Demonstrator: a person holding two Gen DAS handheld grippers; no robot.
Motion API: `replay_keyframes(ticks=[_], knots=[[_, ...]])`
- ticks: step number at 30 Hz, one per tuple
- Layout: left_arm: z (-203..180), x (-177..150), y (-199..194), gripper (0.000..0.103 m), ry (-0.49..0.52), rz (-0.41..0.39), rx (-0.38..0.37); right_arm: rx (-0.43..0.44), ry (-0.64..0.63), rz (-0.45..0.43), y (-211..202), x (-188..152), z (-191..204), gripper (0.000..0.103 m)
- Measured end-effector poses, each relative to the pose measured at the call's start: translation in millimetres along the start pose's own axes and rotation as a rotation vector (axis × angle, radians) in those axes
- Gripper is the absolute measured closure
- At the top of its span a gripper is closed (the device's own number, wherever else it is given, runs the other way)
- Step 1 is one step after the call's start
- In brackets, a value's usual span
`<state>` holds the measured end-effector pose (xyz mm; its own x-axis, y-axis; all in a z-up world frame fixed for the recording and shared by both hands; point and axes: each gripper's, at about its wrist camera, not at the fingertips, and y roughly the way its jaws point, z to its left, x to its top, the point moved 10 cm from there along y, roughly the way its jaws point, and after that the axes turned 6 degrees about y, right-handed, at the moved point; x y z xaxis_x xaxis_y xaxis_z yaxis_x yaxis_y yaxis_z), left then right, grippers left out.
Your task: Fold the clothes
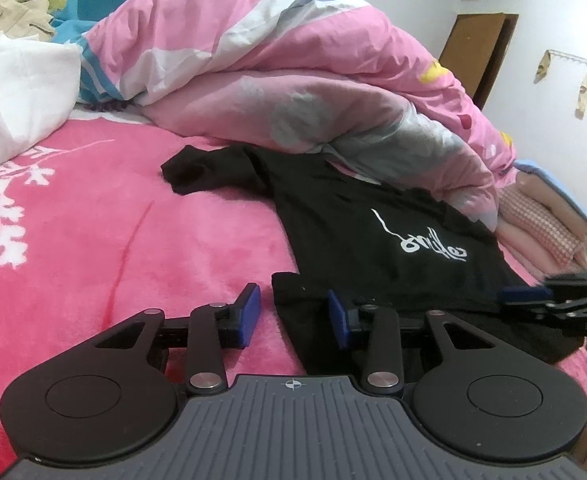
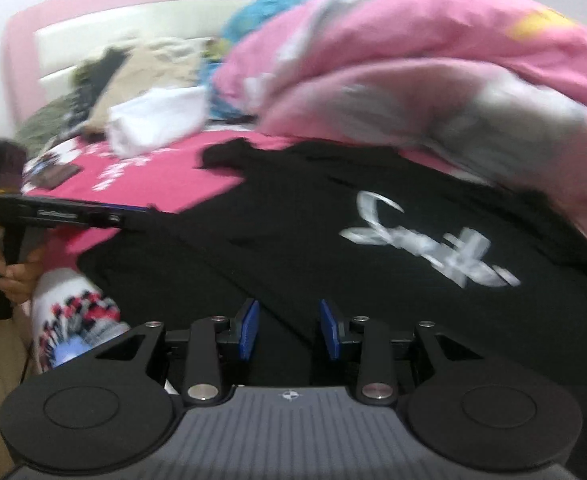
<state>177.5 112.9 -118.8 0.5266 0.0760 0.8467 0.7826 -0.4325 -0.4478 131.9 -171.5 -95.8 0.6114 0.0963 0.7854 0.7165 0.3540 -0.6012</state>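
A black T-shirt (image 1: 357,236) with white script lettering lies spread on a bed covered by a pink blanket (image 1: 93,240) with white snowflake marks. Its far edge runs under a heaped pink quilt (image 1: 285,80), and one sleeve sticks out to the left on the blanket. The left gripper (image 1: 293,316) hovers low at the shirt's near left corner, its blue-padded fingers (image 1: 251,308) spread apart and gripping nothing; one finger is over the blanket, the other over the black cloth. In the left wrist view the right gripper (image 1: 523,294) shows at the right edge, at the shirt's near right side; from there its state cannot be told. The right wrist view is blurred, but it shows the right gripper (image 2: 289,328) with its fingers spread over the black cloth, nothing between them. At the left of that view, the left gripper (image 2: 105,216) reaches in from the side, held by a hand (image 2: 17,276). A folded white cloth (image 1: 17,92) and beige clothes (image 1: 1,4) lie farther back on the bed.
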Motion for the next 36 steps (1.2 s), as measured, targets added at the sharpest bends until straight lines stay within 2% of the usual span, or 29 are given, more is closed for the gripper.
replay_keyframes(ticks=[4,8,14,22,24,26,29,36], knots=[[1,0,1,0.066,-0.010,-0.007,0.006,-0.054,0.102,-0.052,-34,-5,-33,0.068],[2,1,2,0.066,-0.019,-0.015,0.010,-0.027,0.018,-0.057,-33,1,-24,0.069],[3,0,1,0.068,-0.022,-0.024,0.015,0.092,-0.163,-0.010,7,16,17,0.069],[2,0,2,0.068,-0.002,-0.021,0.006,0.157,-0.230,0.080,51,18,40,0.072],[1,0,2,0.068,0.003,-0.020,0.004,0.164,-0.231,0.091,55,16,43,0.076],[2,0,2,0.068,-0.001,-0.020,0.001,0.172,-0.232,0.094,56,16,44,0.089],[2,1,1,0.068,-0.004,-0.024,-0.001,0.172,-0.242,0.088,54,17,46,0.101],[3,4,-3,0.068,-0.017,-0.046,-0.003,0.134,-0.232,0.025,51,31,42,0.103]])
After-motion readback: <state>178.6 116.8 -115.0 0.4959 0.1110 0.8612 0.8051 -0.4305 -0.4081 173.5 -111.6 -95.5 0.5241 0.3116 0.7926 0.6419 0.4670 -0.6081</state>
